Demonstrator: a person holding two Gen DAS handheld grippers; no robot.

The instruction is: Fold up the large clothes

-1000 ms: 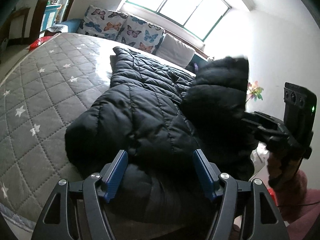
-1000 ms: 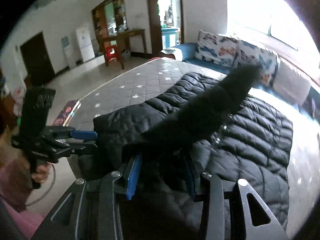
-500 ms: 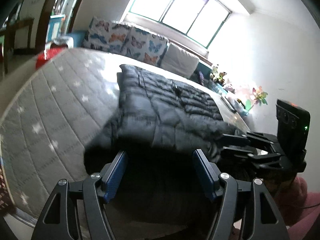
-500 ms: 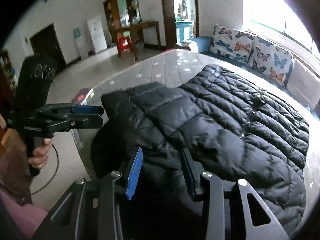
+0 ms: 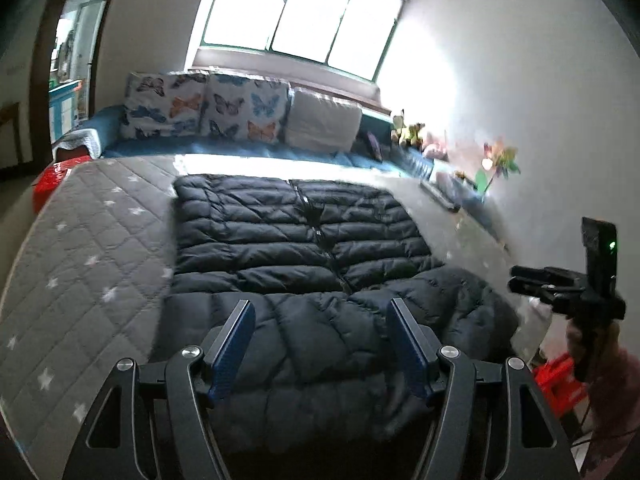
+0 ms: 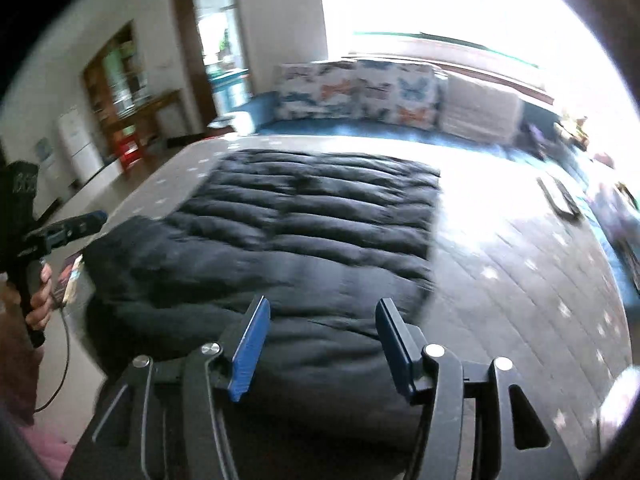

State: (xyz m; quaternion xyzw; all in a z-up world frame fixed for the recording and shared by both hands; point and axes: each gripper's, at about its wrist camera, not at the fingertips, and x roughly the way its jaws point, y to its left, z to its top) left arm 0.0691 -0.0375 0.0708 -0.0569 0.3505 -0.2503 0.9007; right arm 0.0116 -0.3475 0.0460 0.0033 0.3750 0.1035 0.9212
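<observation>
Home living room, mattress (image 5: 80,248), cushioned sofa (image 5: 208,110)

The near hem of the black jacket (image 5: 304,248) is cut off behind the left gripper (image 5: 322,338) frame. Motion blur smears the jacket quilting and the mattress (image 6: 520,264) in the right wrist view. Small items (image 5: 416,132) on the far sill are too small to identify.
</observation>
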